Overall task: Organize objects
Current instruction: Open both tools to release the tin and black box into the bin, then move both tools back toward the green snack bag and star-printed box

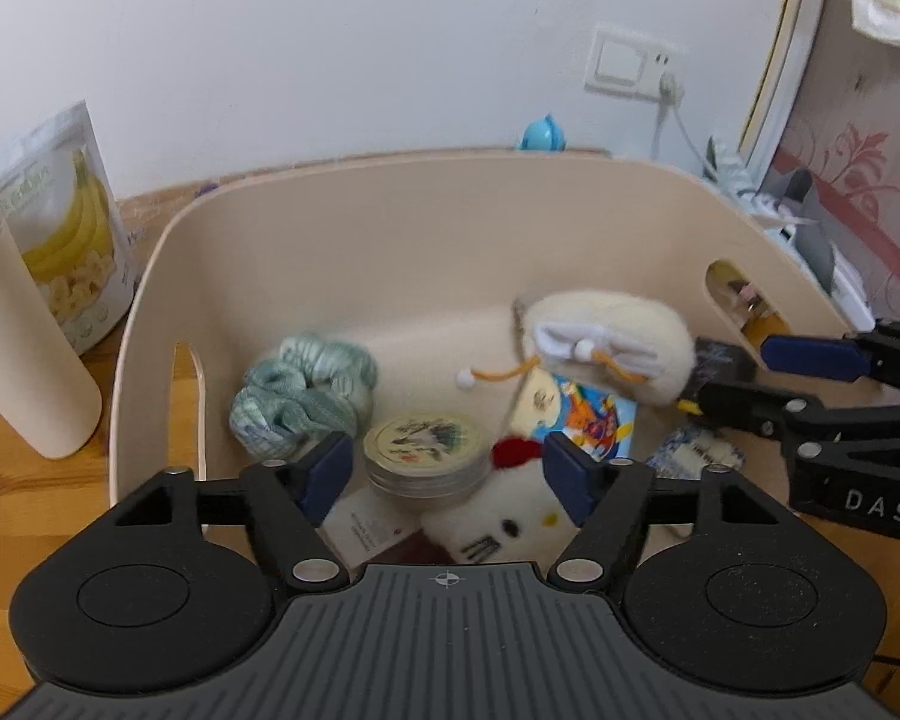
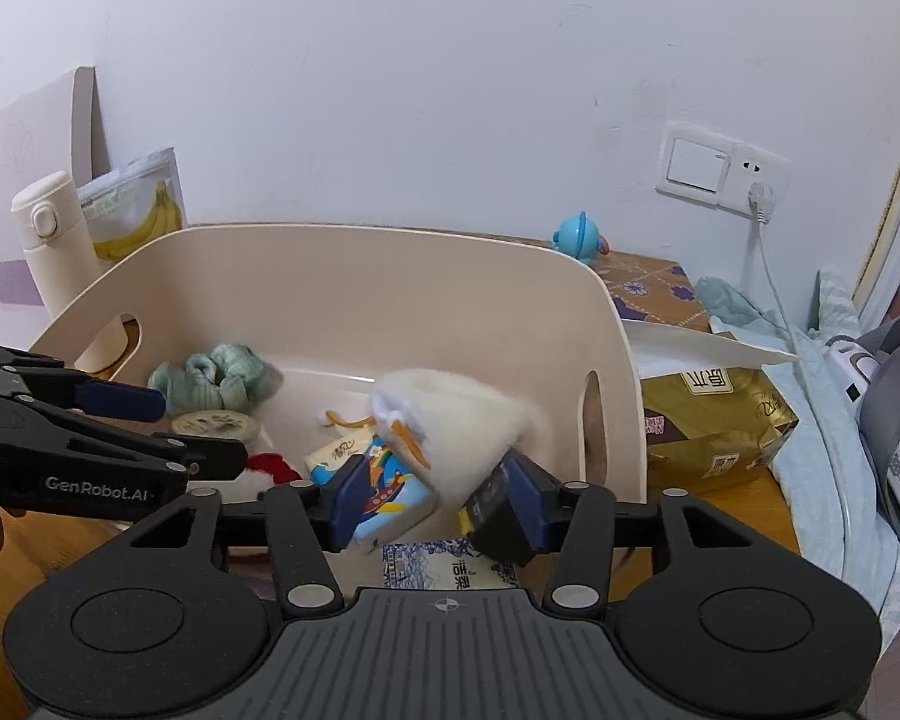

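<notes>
Cream plush above the bin

Cream plush toy [image 2: 450,420] (blurred) hangs inside the beige bin [image 2: 342,276], beside the right claw [image 2: 438,498], whose fingers stand spread; left claw [image 1: 447,474] gapes empty over the round tin [image 1: 423,447]; green scrunchie [image 1: 303,390] lies on the bin floor.

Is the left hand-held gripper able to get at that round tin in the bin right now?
Probably yes. The left hand-held gripper is open and empty just above the round tin, whose lid is uncovered; the cat plush beside it crowds one side slightly.
</notes>
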Available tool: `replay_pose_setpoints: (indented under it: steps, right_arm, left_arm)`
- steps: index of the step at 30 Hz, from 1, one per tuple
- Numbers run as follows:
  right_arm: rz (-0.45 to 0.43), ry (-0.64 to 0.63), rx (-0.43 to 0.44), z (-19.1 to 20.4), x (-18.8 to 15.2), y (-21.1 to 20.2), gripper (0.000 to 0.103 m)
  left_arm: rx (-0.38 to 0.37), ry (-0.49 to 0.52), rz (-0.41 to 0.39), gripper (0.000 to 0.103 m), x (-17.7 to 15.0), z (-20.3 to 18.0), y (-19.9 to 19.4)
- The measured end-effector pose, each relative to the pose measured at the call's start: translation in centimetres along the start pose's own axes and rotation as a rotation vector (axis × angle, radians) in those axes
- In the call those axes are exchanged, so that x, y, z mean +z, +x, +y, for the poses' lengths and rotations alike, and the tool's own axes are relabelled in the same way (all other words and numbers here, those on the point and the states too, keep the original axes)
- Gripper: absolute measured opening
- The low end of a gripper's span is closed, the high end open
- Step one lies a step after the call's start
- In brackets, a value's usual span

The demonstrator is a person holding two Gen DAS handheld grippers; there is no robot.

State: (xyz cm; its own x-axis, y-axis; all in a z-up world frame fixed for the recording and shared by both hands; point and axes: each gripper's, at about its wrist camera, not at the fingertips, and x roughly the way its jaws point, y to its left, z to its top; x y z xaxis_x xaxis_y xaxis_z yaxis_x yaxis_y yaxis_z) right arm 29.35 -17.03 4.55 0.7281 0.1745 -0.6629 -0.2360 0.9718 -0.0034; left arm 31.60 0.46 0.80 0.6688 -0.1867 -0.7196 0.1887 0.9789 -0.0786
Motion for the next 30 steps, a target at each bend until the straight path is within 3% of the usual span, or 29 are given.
replay_pose_setpoints:
  steps: [9, 23, 30]
  right_arm:
    - [-0.067, 0.008, -0.006, 0.1, 0.1, -2.7, 0.078]
    - [-0.125, 0.002, -0.024, 0.9, -1.1, -7.6, 0.087]
    - [-0.122, -0.008, -0.011, 1.2, -1.9, -8.8, 0.092]
  left_arm:
    - [0.003, 0.006, -0.074, 0.075, 0.1, -0.3, -2.5]
    - [0.000, 0.022, -0.184, 0.076, -1.3, -0.9, -8.3]
    - [0.010, 0.035, -0.196, 0.076, -2.7, -1.1, -10.2]
